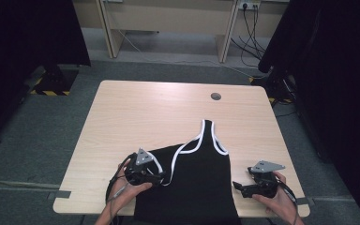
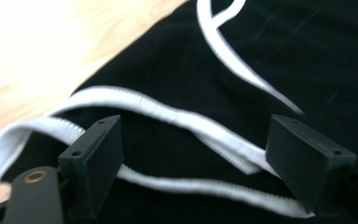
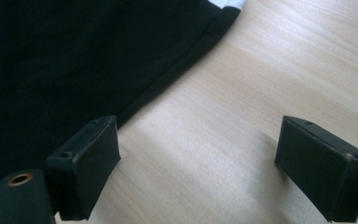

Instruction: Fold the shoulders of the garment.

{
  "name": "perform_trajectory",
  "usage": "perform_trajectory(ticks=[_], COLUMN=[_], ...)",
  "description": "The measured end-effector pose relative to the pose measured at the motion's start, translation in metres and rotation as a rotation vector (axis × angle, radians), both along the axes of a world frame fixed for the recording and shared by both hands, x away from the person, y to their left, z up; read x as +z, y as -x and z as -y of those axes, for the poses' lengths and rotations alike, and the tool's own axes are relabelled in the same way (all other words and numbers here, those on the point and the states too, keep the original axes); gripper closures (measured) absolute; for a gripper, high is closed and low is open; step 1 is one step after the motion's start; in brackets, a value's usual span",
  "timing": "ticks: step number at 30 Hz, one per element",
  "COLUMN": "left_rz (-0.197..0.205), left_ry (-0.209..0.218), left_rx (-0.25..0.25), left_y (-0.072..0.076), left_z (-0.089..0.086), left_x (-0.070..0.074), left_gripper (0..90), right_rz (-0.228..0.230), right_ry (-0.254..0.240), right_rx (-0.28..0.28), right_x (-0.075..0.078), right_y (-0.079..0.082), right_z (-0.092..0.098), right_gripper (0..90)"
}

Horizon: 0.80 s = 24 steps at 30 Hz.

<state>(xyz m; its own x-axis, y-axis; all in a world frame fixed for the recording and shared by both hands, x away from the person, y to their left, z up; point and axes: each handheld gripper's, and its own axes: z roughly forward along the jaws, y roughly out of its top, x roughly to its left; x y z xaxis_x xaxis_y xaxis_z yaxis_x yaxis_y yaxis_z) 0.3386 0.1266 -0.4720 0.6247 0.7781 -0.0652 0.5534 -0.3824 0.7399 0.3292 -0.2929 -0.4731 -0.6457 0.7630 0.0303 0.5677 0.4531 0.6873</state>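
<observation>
The black sleeveless fabric top with white trim (image 2: 177, 116) lies between the left gripper's (image 2: 193, 161) spread, empty jaws; the right gripper (image 3: 198, 163), also released, straddles its side hem.

Top (image 1: 197, 178) on the table's (image 1: 145, 108) near edge, between both grippers

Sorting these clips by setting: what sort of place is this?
Probably a lab or office recording space: a plain wooden desk on grey carpet, black curtains either side, cables plugged into wall sockets.

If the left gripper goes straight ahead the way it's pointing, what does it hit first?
Most likely the white trim of the black top: it lies between the open jaws of the left gripper, though depth is hard to judge.
</observation>
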Motion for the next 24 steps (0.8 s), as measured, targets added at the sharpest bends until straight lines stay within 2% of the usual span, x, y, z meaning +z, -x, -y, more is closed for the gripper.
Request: perform_trajectory(ticks=[1,2,4,6,8,11,13,17,18,19,24], left_rz=[-0.009,-0.024,-0.022,-0.010,0.027,0.027,0.024,0.029,0.029,0.032,0.034], left_ry=[-0.014,-0.006,-0.011,-0.008,-0.002,-0.001,0.005,-0.010,-0.010,-0.015,-0.016], left_rx=[0.000,-0.009,-0.006,-0.006,-0.016,-0.025,-0.028,-0.036,-0.036,-0.040,-0.040], left_y=[0.000,-0.002,-0.004,-0.004,-0.005,-0.007,-0.009,-0.014,-0.014,-0.016,-0.016], left_z=[0.000,-0.001,0.000,0.000,0.001,0.000,0.000,0.001,0.001,0.001,0.002], left_x=[-0.002,-0.005,-0.005,-0.007,-0.012,-0.012,-0.012,-0.012,-0.012,-0.012,-0.012], left_gripper=[16.6,15.7,15.8,15.4,14.3,14.2,14.2,14.3,14.3,14.2,14.2], right_rz=[0.008,0.016,0.029,0.039,0.048,0.047,0.042,0.034,0.034,0.030,-0.002], right_ry=[-0.006,-0.013,-0.032,-0.053,-0.069,-0.076,-0.068,-0.073,-0.073,-0.072,-0.046], right_rx=[-0.002,-0.007,-0.014,-0.010,-0.012,-0.004,0.001,0.003,0.003,-0.002,-0.002], right_x=[0.002,0.005,0.012,0.019,0.026,0.031,0.032,0.033,0.033,0.033,0.025], right_y=[-0.002,-0.005,-0.013,-0.024,-0.036,-0.056,-0.069,-0.096,-0.096,-0.110,-0.143], right_z=[0.000,0.000,0.000,-0.002,-0.007,-0.016,-0.023,-0.038,-0.038,-0.045,-0.064], right_gripper=[14.3,14.4,14.5,14.7,15.2,16.2,17.0,19.1,19.1,19.7,19.9])
